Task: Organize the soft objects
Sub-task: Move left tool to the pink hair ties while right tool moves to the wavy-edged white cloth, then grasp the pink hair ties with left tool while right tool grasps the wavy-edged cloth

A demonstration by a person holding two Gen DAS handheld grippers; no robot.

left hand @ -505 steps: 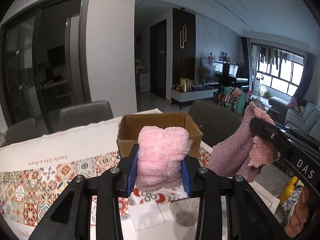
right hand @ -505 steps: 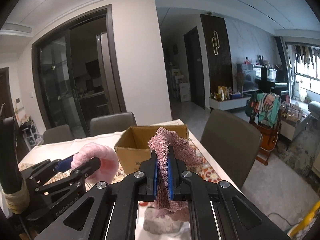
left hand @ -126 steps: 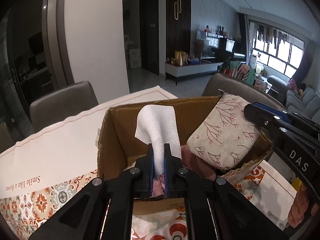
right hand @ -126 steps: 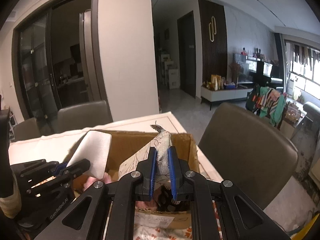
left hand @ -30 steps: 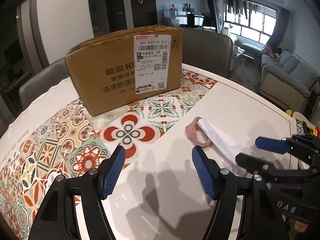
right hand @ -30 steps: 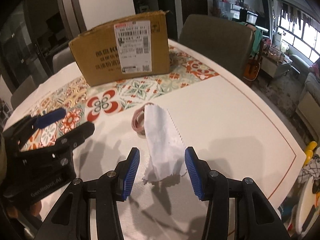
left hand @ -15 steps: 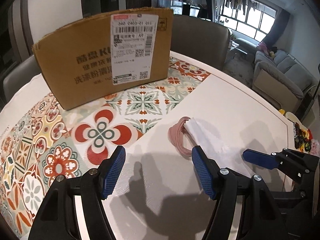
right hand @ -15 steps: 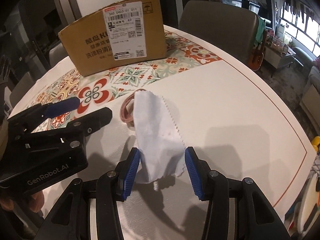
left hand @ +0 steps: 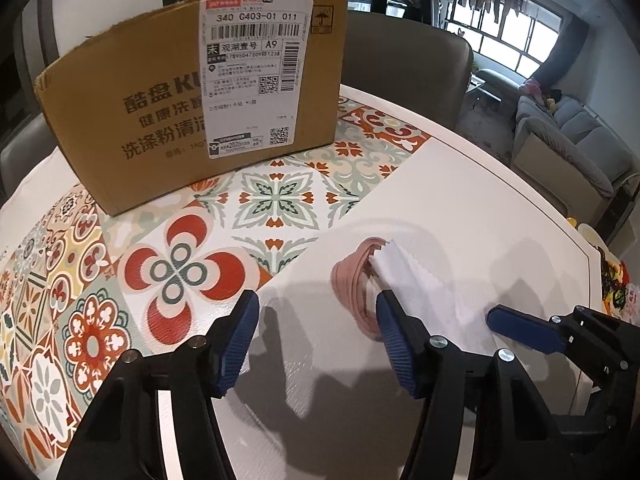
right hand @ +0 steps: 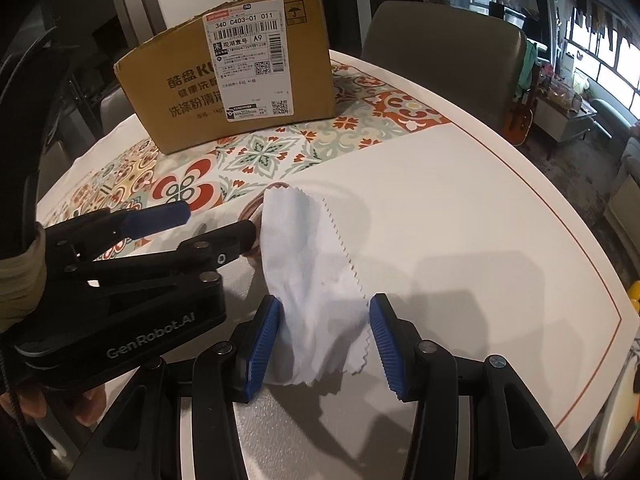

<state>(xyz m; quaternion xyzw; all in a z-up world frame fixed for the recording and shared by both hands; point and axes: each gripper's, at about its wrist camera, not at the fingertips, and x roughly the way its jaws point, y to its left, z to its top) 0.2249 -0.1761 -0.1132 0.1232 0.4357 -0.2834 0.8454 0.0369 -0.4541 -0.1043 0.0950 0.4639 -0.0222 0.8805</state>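
Observation:
A white cloth (right hand: 316, 280) with zigzag edges lies on the table, partly over a pink band (left hand: 354, 280). The cardboard box (left hand: 192, 108) stands behind them; it also shows in the right wrist view (right hand: 240, 76). My right gripper (right hand: 322, 344) is open, its jaws on either side of the cloth's near end. My left gripper (left hand: 316, 340) is open and low over the table, its right finger beside the pink band. In the right wrist view the left gripper (right hand: 216, 222) sits just left of the cloth. The right gripper's fingertips (left hand: 520, 330) show in the left wrist view.
The table (right hand: 460, 208) has a white top with a patterned tile mat (left hand: 120, 264) under the box. A grey chair (right hand: 444, 36) stands behind the table at the right. The table's edge (right hand: 592, 280) curves along the right side.
Both grippers have moved forward and lower toward the cloth and pink band. The right gripper's jaws now straddle the cloth's near end. Both stay open.

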